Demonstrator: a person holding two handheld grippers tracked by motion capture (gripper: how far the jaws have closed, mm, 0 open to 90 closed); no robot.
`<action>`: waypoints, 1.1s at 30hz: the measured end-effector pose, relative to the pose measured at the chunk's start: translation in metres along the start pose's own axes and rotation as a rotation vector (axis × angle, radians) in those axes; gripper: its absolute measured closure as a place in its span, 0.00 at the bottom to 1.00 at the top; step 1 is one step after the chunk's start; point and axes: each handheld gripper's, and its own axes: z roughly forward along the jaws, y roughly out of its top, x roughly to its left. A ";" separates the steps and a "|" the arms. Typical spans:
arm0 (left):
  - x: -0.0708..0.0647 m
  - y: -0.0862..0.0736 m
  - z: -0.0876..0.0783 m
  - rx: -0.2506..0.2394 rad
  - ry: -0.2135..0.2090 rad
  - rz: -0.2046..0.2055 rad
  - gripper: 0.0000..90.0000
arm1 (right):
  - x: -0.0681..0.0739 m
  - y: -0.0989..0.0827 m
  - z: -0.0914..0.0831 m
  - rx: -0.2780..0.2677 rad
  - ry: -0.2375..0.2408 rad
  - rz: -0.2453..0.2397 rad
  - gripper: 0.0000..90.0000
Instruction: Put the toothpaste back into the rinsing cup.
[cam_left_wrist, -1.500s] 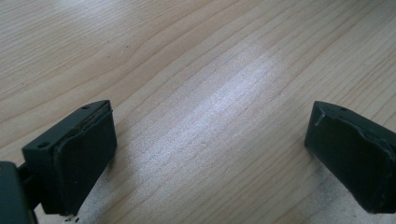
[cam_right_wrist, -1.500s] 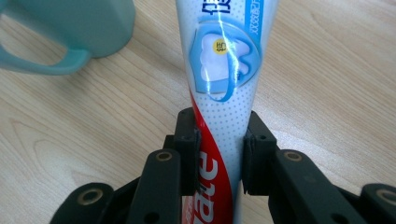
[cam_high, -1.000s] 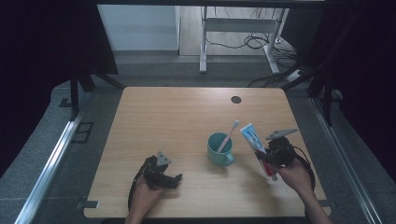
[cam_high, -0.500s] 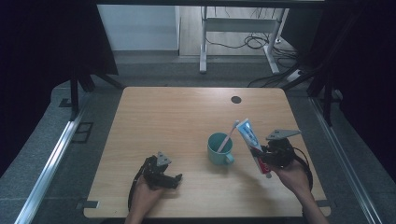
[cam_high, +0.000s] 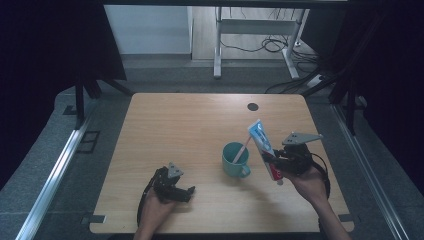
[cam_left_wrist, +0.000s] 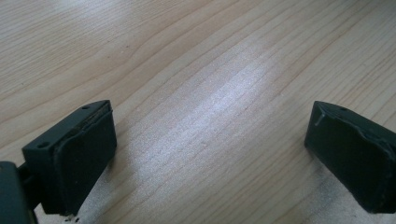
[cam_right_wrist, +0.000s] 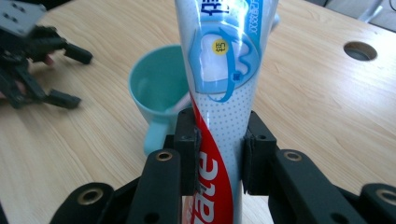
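The right gripper (cam_high: 272, 162) is clamped on a toothpaste tube (cam_high: 264, 148), its pads pressing the tube's lower half from both sides, as the right gripper view shows (cam_right_wrist: 219, 154). The tube is lifted clear of the table (cam_high: 190, 125), tilted with its flat end up and its cap end down, just right of the teal cup (cam_high: 235, 160). A toothbrush (cam_high: 242, 150) already stands in that cup, leaning against the rim. So the pickup looks done, and what seems left is carrying the tube over the cup and lowering it in beside the brush, then letting go. The left gripper (cam_high: 187, 192) rests on the table near the front edge, well apart from the cup, its jaws wide apart with nothing between them.
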 end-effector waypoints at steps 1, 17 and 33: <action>0.000 0.000 0.000 0.000 0.000 0.000 0.02 | 0.001 0.002 0.000 -0.006 0.004 0.001 0.80; 0.000 0.000 0.000 0.000 0.000 0.001 0.02 | 0.010 0.027 0.006 -0.072 0.053 -0.007 0.80; 0.000 0.000 0.000 0.000 0.000 0.000 0.02 | 0.023 0.061 0.019 -0.124 0.070 -0.030 0.80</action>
